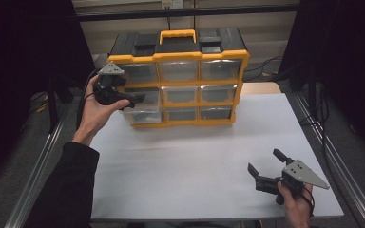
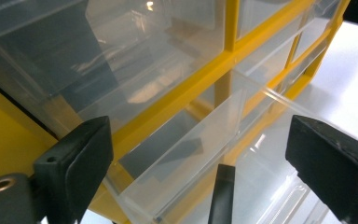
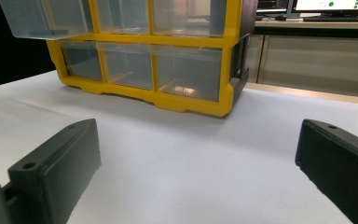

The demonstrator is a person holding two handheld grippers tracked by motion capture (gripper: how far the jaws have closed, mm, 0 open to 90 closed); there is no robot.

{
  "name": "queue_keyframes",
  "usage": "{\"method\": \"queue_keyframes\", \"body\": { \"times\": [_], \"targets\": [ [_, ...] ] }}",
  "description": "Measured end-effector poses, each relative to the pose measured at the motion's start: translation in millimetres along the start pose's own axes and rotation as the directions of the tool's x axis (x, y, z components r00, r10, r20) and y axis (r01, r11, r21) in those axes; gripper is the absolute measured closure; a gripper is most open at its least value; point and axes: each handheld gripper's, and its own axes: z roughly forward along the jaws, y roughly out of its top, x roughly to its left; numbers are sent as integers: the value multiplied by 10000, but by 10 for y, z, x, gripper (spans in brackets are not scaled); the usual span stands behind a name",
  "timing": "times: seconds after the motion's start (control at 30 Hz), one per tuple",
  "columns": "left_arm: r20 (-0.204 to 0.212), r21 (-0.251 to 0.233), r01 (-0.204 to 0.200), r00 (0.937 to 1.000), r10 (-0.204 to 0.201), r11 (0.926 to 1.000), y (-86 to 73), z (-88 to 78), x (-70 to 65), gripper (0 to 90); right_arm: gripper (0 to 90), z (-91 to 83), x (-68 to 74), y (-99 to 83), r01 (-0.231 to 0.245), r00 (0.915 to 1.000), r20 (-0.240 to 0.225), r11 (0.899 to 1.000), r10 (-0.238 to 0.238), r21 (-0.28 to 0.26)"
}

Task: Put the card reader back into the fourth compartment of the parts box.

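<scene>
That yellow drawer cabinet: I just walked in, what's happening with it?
A person's left gripper is at the yellow plastic organiser cabinet with clear drawers, its jaws open around the front of the pulled-out clear middle-left drawer. The right gripper rests open on the white table, holding nothing.

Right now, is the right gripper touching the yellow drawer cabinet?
No: the right gripper sits low on the white table, well apart from the cabinet.
</scene>
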Motion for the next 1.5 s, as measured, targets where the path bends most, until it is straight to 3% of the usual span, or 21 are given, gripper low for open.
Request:
{"method": "queue_keyframes", "body": {
  "times": [0.17,0.3,0.43,0.63,0.73,0.87,1.03,1.23,1.3,1.43,1.5],
  "targets": [
    [38,-318,198,9998,-197,9993,-52,-60,-20,48,0,-7,-7,1,-23,10000,32,10000,23,-35],
    [6,-535,129,9999,-128,9985,-113,-108,-26,42,0,-4,-4,0,-59,10000,22,10000,59,-22],
    [200,-1135,658,9978,-640,9914,-197,-159,-29,31,0,-6,-9,0,-111,9999,68,9999,111,-51],
    [104,-1493,537,9986,-528,9873,-368,-170,-36,31,0,-4,-14,2,-124,9999,64,9999,124,-59],
    [-311,-1933,379,9985,-448,9804,-454,-198,-74,31,0,1,-18,1,-145,9999,49,9999,145,-52],
    [-492,-2441,446,9971,-583,9687,-546,-226,-133,30,0,7,-18,2,-187,9998,77,9998,187,-79],
    [-974,-2899,617,9908,-936,9551,-678,-253,-193,28,0,5,-18,2,-204,9997,91,9998,205,-78],
    [-870,-3329,979,9872,-1339,9379,-832,-258,-270,23,0,2,-22,1,-194,9998,103,9998,195,-53],
    [-983,-3486,927,9860,-1348,9327,-886,-253,-308,22,0,2,-22,2,-190,9998,91,9998,190,-36],
    [-983,-3918,978,9842,-1473,9149,-974,-288,-383,21,0,8,-19,2,-190,9998,99,9998,191,-85],
    [-1023,-4202,1062,9812,-1634,9012,-1023,-319,-431,20,0,8,-19,2,-178,9998,109,9998,179,-84]
  ]
}}
